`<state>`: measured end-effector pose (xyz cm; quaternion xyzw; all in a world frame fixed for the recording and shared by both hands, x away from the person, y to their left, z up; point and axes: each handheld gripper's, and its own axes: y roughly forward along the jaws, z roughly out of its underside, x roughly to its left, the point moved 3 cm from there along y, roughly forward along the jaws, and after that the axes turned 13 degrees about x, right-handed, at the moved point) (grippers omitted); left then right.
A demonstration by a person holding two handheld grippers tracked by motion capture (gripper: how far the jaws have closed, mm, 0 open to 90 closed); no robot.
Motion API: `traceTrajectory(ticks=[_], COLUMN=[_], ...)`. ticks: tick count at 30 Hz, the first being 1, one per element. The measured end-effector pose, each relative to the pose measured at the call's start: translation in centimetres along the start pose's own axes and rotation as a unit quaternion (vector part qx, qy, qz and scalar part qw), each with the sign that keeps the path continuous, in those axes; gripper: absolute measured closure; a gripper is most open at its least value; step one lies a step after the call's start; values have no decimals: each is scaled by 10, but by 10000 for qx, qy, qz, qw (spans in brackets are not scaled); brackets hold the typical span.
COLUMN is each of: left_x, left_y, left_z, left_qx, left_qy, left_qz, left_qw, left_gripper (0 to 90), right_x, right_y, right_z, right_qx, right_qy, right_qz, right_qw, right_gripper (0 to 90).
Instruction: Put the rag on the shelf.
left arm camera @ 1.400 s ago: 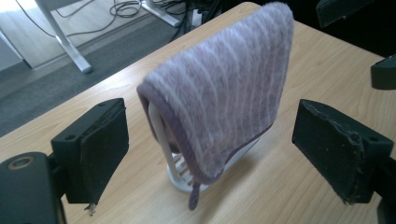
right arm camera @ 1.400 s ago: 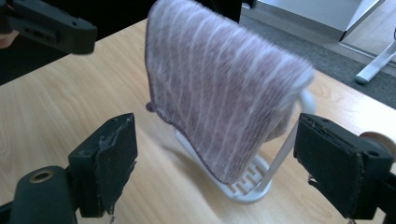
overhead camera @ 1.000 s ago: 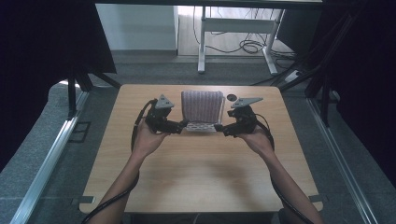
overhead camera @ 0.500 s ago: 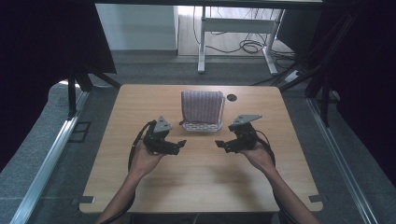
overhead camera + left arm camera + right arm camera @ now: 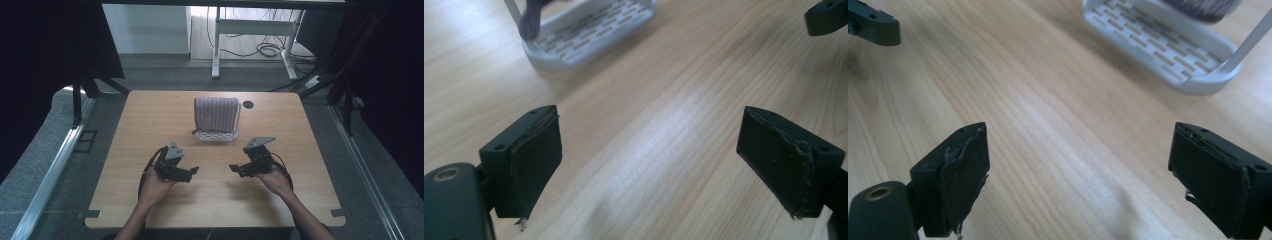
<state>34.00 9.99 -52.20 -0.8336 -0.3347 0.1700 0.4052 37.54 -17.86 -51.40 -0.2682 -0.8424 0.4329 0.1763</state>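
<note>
A striped purple-grey towel [image 5: 216,113] hangs over a small white rack whose slotted base [image 5: 216,135] rests on the wooden table [image 5: 150,115], at the far middle. My left gripper [image 5: 191,174] hovers low over the table at front left, jaws wide open and empty. My right gripper [image 5: 235,171] mirrors it at front right, also open and empty. In the left gripper view the open gripper [image 5: 649,135] frames bare wood, with the rack base [image 5: 589,35] beyond. The right gripper view shows its open gripper [image 5: 1078,145] over bare wood, and the rack base [image 5: 1168,50] at upper right.
A dark cable hole [image 5: 248,104] lies in the tabletop right of the towel. Metal floor rails [image 5: 50,170] run along both sides of the table. Behind it stand a desk leg [image 5: 216,45] and loose cables [image 5: 265,49]. Dark curtains flank the space.
Both hands have drawn back from the rack toward the table's front edge and sunk lower, spreading apart. The towel and rack stay in place.
</note>
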Motion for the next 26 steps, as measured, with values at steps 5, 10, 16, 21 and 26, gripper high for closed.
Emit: traceTrajectory(ticks=[5, 10, 16, 21, 26], left_x=[-2, -3, -6, -5, -5], left_y=[8, 19, 30, 31, 31], left_z=[12, 26, 32, 32, 32], left_qx=[55, 293, 635, 683, 690], left_qy=[-111, -90, 36, -67, -81], left_qz=[53, 43, -63, 35, 17], left_qw=[9999, 9995, 9980, 9976, 9976], left_gripper=[109, 109, 109, 101, 98], right_x=[3, 3, 1, 1, 1], right_y=[11, 25, 40, 42, 42], right_z=[10, 21, 30, 32, 32], right_qx=[112, 316, 434, 293, 298], right_qy=[-18, -104, -123, -214, -217], right_qz=[-12, 65, 133, 245, 245], right_qw=[9999, 9994, 9989, 9990, 9990], right_gripper=[76, 43, 0, 0, 0])
